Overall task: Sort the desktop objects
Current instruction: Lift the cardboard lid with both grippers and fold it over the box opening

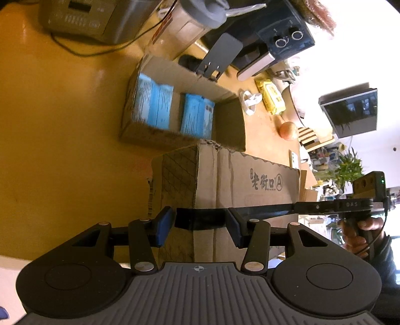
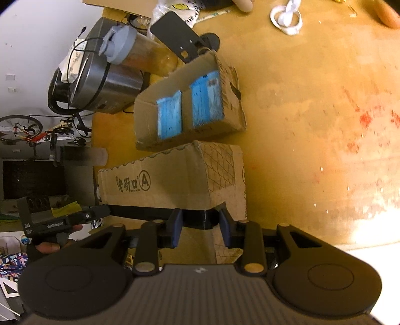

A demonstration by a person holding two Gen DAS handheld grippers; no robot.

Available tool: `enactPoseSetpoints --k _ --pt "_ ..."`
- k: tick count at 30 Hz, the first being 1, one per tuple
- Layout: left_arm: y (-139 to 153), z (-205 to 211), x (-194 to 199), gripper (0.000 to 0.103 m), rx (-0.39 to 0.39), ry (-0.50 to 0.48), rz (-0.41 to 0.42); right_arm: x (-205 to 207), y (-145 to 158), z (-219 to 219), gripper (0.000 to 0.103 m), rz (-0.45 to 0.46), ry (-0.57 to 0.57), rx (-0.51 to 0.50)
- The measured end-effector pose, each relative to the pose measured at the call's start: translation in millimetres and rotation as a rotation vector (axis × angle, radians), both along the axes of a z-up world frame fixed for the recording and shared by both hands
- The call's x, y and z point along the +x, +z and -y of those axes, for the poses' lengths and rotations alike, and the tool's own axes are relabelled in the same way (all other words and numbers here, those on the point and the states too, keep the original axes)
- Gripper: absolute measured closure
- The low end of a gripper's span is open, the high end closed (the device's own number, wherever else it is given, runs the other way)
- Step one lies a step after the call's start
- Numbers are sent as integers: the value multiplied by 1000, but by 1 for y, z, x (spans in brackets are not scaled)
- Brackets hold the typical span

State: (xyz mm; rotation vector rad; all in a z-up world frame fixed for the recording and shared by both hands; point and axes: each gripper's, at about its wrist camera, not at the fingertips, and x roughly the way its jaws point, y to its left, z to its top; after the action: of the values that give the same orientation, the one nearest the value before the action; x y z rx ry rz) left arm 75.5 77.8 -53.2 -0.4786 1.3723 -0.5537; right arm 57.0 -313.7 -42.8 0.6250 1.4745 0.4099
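Observation:
A printed cardboard box [image 1: 225,180] stands on the wooden table, also in the right wrist view [image 2: 175,177]. Behind it an open cardboard box [image 1: 172,105] holds two blue packets [image 1: 197,115]; it also shows in the right wrist view [image 2: 190,105]. My left gripper [image 1: 200,226] is open in front of the printed box, with the other gripper's dark tip between its fingers. My right gripper [image 2: 201,228] is open at the same box, with the left gripper's dark tip between its fingers. Neither grips an object.
A grey-lidded jar [image 2: 135,52], a steel appliance [image 2: 100,85] and a black phone stand [image 2: 180,37] stand behind the boxes. White tape [image 2: 286,17], a yellow packet [image 1: 271,96] and an orange fruit [image 1: 288,131] lie further off. The table edge [image 2: 350,245] is near.

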Motion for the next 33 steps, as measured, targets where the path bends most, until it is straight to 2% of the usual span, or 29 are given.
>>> enactPoseSetpoints --k 19,33 --pt "-1 -12 88 57 15 6 3 89 1 -23 76 -10 -18 -22" --pt "-5 -7 143 57 21 -11 12 148 8 -28 76 32 -30 -53"
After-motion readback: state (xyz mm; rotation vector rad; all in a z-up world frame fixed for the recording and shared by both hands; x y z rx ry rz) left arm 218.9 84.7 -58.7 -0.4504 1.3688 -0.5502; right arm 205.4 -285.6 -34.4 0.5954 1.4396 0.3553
